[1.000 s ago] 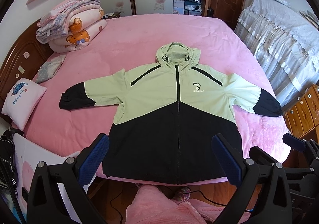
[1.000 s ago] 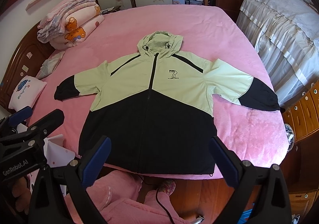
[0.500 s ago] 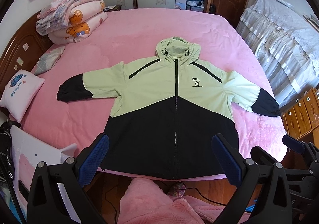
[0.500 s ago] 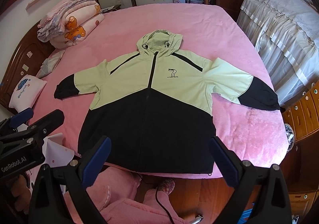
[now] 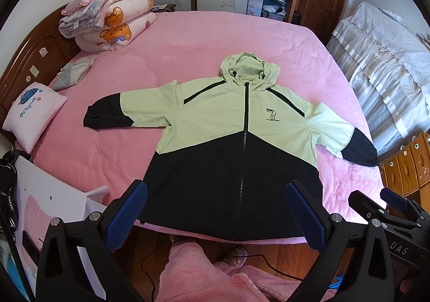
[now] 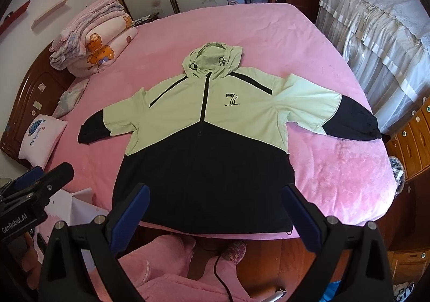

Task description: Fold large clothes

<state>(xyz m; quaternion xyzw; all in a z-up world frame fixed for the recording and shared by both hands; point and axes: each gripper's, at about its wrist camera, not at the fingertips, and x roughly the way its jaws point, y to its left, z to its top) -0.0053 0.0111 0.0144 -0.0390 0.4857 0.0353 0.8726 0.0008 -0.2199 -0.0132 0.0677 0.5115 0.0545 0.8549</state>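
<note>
A hooded jacket (image 5: pixel 236 140) (image 6: pixel 204 135), light green above and black below, lies flat and face up on the pink bed (image 5: pixel 204 41) (image 6: pixel 242 33). Its zip is closed, both sleeves are spread out sideways, and the hem reaches the near bed edge. My left gripper (image 5: pixel 215 210) hangs open above that near edge, in front of the hem, holding nothing. My right gripper (image 6: pixel 215 210) is open too, at about the same height over the hem. Each gripper shows at the side of the other's view.
Folded quilts (image 5: pixel 110 25) are stacked at the bed's far left by the wooden headboard (image 5: pixel 29 60). Small pillows (image 5: pixel 32 111) lie along the left edge. A white-covered piece of furniture (image 5: pixel 381 60) and wooden drawers (image 5: pixel 408 162) stand to the right. A person's pink-clad legs (image 5: pixel 204 275) are below.
Both grippers have stayed open. The left view has shifted so the jacket now sits a little further right and lower; the right view has barely moved. The jacket itself has not moved.
</note>
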